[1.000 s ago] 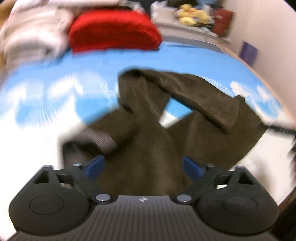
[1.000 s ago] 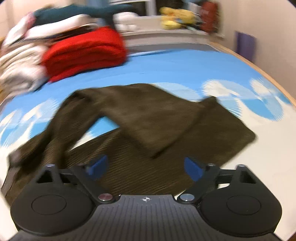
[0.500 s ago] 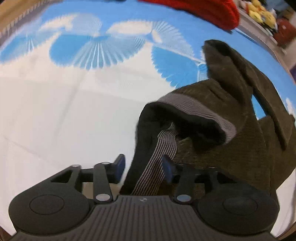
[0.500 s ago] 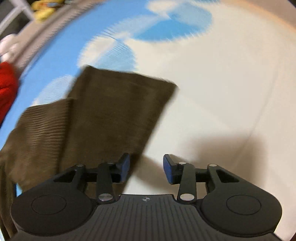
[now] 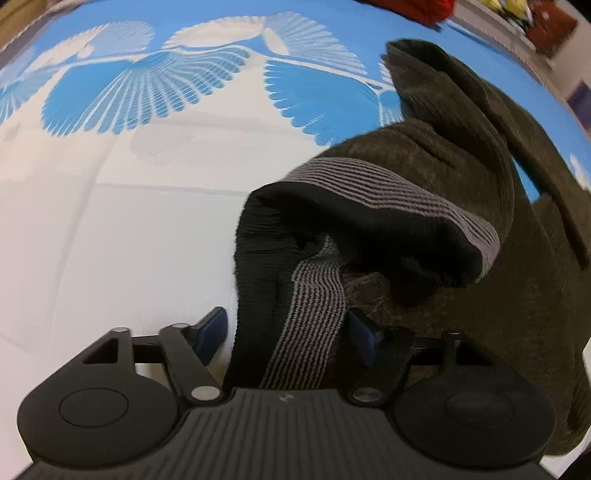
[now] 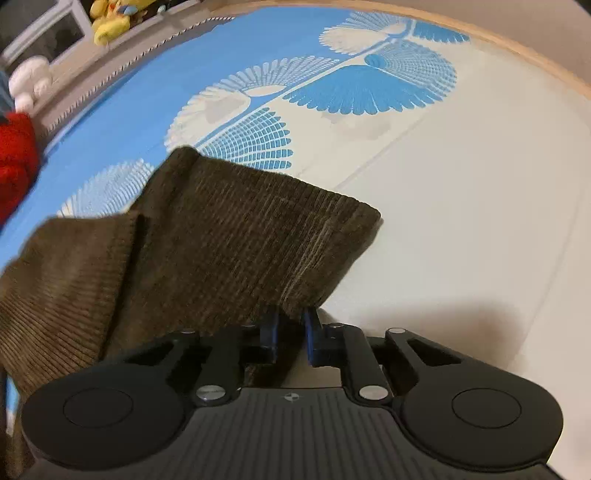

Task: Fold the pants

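Observation:
Dark brown corduroy pants (image 5: 461,177) lie crumpled on a blue and white bedsheet (image 5: 110,221). Their grey striped waistband (image 5: 314,314) is turned out and runs between the fingers of my left gripper (image 5: 288,332), whose jaws stand around it with a gap on the left side. In the right wrist view the pants' leg end (image 6: 240,229) lies flat, and my right gripper (image 6: 290,332) is shut on the near corner of its hem.
A red folded garment (image 6: 14,158) lies at the far left of the bed. Yellow and white soft toys (image 6: 110,18) sit on a ledge behind. The bed's wooden edge (image 6: 535,62) runs along the right.
Both grippers dropped from above the pants to their edges. The left one narrowed around the waistband. The right one closed on the leg hem corner.

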